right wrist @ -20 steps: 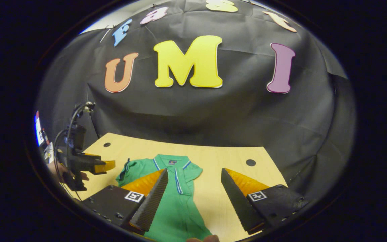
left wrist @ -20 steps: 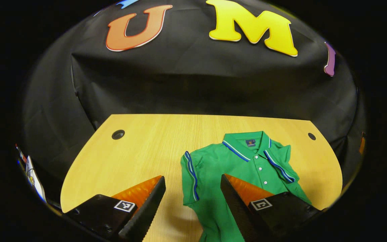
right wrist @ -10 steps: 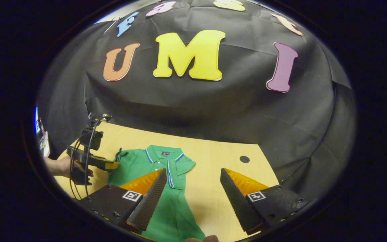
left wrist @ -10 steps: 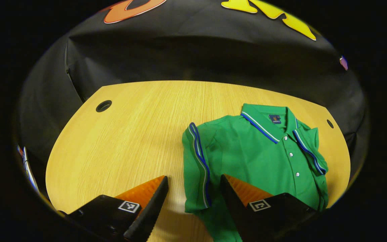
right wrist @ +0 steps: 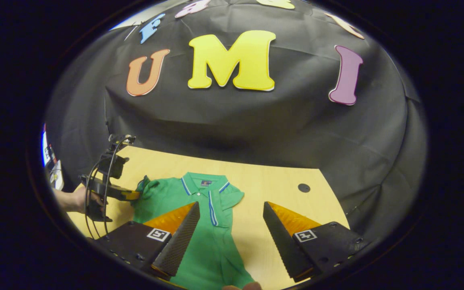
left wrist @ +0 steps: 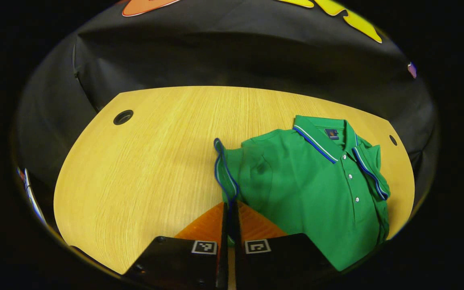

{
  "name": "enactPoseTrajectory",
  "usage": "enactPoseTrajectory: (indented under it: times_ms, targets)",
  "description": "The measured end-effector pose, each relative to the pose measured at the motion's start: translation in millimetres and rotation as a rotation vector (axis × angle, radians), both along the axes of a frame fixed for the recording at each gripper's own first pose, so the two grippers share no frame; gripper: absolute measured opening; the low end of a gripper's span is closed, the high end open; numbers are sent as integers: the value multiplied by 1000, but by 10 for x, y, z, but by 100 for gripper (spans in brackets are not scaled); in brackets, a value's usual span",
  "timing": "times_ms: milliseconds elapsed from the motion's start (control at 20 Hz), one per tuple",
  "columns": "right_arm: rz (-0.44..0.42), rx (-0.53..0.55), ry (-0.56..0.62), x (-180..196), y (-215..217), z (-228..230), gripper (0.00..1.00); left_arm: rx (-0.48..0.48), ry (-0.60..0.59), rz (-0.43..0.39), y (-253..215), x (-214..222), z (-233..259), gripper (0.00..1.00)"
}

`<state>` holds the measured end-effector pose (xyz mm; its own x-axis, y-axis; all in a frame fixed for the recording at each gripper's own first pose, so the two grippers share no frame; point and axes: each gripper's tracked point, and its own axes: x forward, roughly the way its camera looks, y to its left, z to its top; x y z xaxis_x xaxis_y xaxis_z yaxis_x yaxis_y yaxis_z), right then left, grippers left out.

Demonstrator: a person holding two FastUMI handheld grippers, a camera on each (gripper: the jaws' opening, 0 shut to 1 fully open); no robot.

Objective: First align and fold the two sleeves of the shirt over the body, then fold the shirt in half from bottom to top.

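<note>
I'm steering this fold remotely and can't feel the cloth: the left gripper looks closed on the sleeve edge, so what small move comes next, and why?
Probably lift the left gripper slightly and carry the sleeve inward over the shirt body. Its fingers look shut on the striped cuff edge, which stands bunched beside the body, not yet folded over. The right gripper hangs open above the table, holding nothing.

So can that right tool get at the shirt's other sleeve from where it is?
Probably yes: the right tool hangs open above the shirt, and that sleeve lies uncovered on the table.
</note>
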<state>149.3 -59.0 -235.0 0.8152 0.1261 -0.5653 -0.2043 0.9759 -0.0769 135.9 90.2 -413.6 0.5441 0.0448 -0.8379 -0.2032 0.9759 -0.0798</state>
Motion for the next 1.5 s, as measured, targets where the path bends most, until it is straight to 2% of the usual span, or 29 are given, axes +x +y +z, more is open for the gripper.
enactPoseTrajectory:
  times_ms: [100, 300, 550, 650, 750, 900, 1000, 1350, 1500]
  targets:
    - [2, 14, -10, 16, 35, 22, 96, -22, -15, 2, 1, 9, 73, 7]
    - [-6, 35, -2, -33, 45, 11, 96, -22, -84, 12, -88, 158, 375, 6]
    - [-36, 47, -17, -167, -39, 132, 96, -40, -163, -81, -945, 423, 814, 6]
    - [-54, 38, -22, -231, -99, 175, 96, -45, -189, -128, -1296, 498, 975, 10]
    - [-68, 39, -31, -303, -128, 229, 96, -92, -217, -152, -1562, 458, 1123, 27]
    - [-81, 39, -52, -412, -145, 307, 96, -122, -235, -88, -1597, 225, 1358, 100]
    - [-82, 47, -67, -513, -109, 377, 96, -87, -262, -51, -1437, 62, 1517, 100]
    - [-21, 52, -120, -1104, 131, 576, 96, 23, -414, -19, -1016, -771, 2205, 100]
    - [-16, 54, -102, -1407, 182, 539, 96, 96, -480, -34, -900, -1118, 2406, 100]
